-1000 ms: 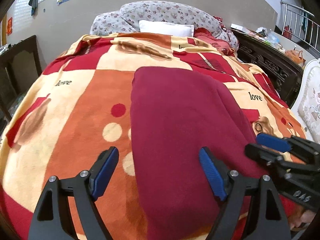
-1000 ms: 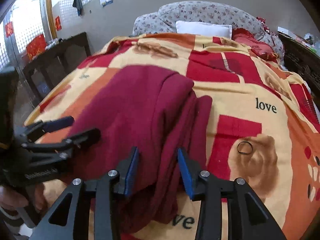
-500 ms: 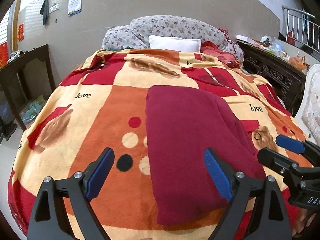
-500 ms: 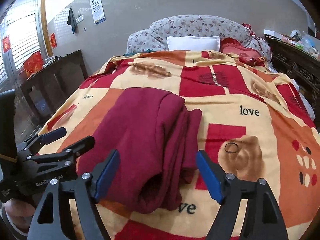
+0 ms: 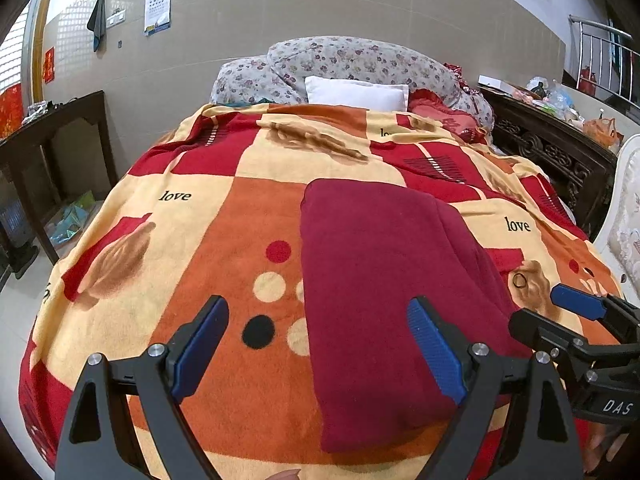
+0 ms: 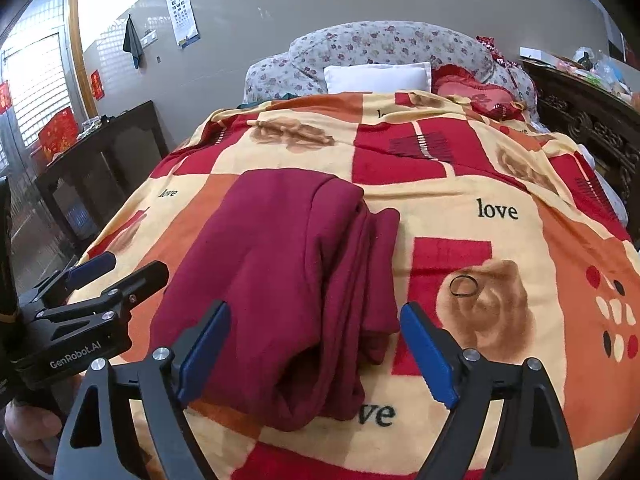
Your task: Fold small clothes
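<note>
Left wrist view: the left gripper (image 5: 318, 350) hangs with fingers (image 5: 200, 350) spread wide, released. The folded maroon garment (image 5: 384, 300) lies on the blanket (image 5: 180, 248) ahead, its left edge between the fingers. A black hair tie (image 5: 519, 280) sits beyond the right finger, beside the right gripper (image 5: 560, 314).

Right wrist view: the right gripper (image 6: 316, 354) is likewise released, fingers (image 6: 428, 354) apart over the garment's near end (image 6: 280, 280). The hair tie (image 6: 463, 286) lies just past the right finger. The garment's layered right edge hides its inner folds.

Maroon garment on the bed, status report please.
Left gripper open, empty. Right gripper open, empty. Maroon garment folded on blanket, untouched. Black ring beside it, clear.
</note>
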Demonstrator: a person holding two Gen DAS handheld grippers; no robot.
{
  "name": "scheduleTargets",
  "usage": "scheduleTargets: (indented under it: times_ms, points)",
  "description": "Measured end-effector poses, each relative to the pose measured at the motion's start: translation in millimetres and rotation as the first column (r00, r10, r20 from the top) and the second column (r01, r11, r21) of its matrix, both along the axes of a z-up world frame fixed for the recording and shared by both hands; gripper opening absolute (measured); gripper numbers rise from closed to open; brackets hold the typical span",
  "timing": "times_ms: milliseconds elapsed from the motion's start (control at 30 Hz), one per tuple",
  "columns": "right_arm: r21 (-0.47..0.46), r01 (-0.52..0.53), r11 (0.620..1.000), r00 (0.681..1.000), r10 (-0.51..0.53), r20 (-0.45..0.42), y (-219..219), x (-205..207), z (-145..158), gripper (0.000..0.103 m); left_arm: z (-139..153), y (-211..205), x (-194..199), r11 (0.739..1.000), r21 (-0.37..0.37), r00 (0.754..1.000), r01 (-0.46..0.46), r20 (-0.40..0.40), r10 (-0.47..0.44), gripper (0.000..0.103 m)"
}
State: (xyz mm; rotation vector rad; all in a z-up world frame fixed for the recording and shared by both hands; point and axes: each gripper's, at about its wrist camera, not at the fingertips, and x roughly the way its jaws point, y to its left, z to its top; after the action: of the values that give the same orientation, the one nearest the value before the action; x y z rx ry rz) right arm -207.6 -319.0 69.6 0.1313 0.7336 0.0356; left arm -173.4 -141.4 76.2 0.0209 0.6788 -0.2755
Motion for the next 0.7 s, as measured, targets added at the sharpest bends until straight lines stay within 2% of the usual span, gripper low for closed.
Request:
scheduleTargets:
  times_ms: [700]
  points:
    - [0.007,-0.017,1.000,0.999,0.017,-0.035,3.6,8.1,-10.9,0.090,-8.1,-5.5,2.8,1.000,0.020,1.000,-0.002,-0.014,0.002,0.090]
